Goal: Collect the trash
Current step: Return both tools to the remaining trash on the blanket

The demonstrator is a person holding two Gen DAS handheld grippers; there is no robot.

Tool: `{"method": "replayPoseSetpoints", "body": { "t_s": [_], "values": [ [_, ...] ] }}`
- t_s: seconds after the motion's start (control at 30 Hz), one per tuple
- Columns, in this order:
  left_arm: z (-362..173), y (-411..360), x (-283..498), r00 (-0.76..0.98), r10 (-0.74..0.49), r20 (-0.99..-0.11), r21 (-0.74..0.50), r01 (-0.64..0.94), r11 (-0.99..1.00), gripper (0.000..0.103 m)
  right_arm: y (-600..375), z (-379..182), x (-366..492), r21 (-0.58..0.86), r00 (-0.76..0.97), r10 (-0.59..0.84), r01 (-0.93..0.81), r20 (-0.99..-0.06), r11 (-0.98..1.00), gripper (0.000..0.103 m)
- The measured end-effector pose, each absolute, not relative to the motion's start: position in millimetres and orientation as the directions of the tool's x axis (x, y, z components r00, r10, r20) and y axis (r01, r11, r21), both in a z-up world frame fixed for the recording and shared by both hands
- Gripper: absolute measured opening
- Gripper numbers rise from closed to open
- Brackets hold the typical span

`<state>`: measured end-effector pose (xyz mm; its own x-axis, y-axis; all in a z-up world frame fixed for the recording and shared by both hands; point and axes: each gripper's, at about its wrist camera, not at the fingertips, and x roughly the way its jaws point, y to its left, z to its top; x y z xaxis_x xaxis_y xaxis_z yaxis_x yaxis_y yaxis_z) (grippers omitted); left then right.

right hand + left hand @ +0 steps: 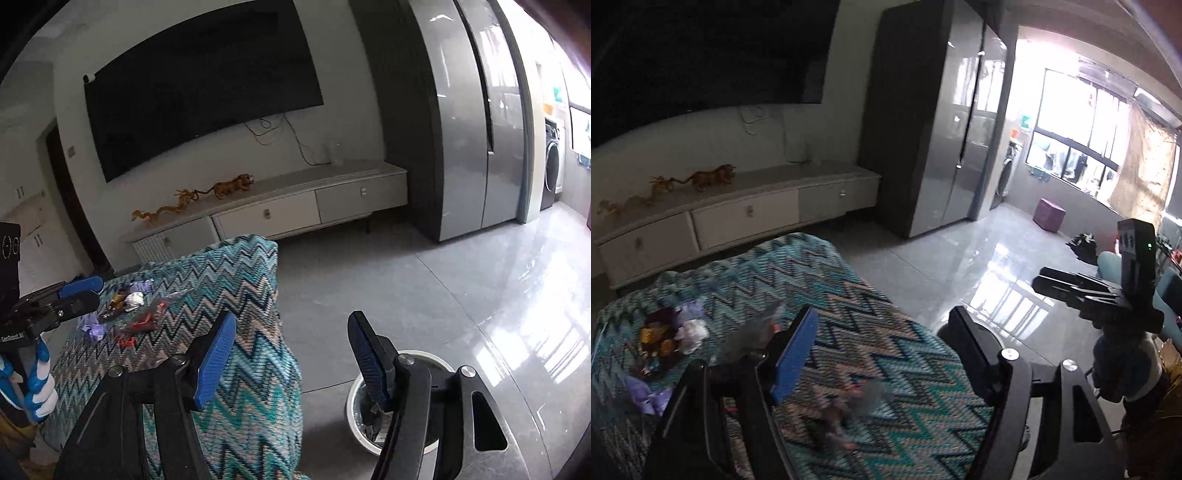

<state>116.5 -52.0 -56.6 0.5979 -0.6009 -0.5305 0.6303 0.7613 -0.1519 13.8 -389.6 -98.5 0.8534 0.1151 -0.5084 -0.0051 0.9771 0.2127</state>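
Trash lies on a table under a zigzag cloth (886, 350): a pile of crumpled wrappers and tissue (674, 334), a purple wrapper (642, 397) and clear plastic wrappers with red bits (857, 402). In the right wrist view the same pile (127, 301) and the clear wrappers (142, 321) lie at the table's far left. A white bin (356, 406) stands on the floor right of the table. My left gripper (886, 354) is open and empty above the table. My right gripper (291, 354) is open and empty above the table's right edge and the bin.
A white TV cabinet (295, 210) with toy animals (232, 188) stands along the far wall under a dark screen. A tall grey wardrobe (476, 122) stands to its right. A purple stool (1049, 214) sits on the glossy tiled floor near the windows.
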Motion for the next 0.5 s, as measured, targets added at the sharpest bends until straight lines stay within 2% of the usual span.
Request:
{"method": "replayPoseSetpoints", "body": {
  "t_s": [0.3,0.5],
  "values": [
    [-80.0,86.5,151.0,0.752,-0.374,-0.543,-0.118,0.373,0.92,0.077,-312.3,-106.3,40.0,0.197,0.802,0.232,-0.146,-0.551,0.97,0.07],
    [-110.5,124.7,164.1,0.768,-0.259,-0.586,-0.106,0.244,0.964,0.077,-266.2,-136.5,66.1,0.199,0.721,0.304,-0.23,-0.623,0.953,0.07]
  ]
}}
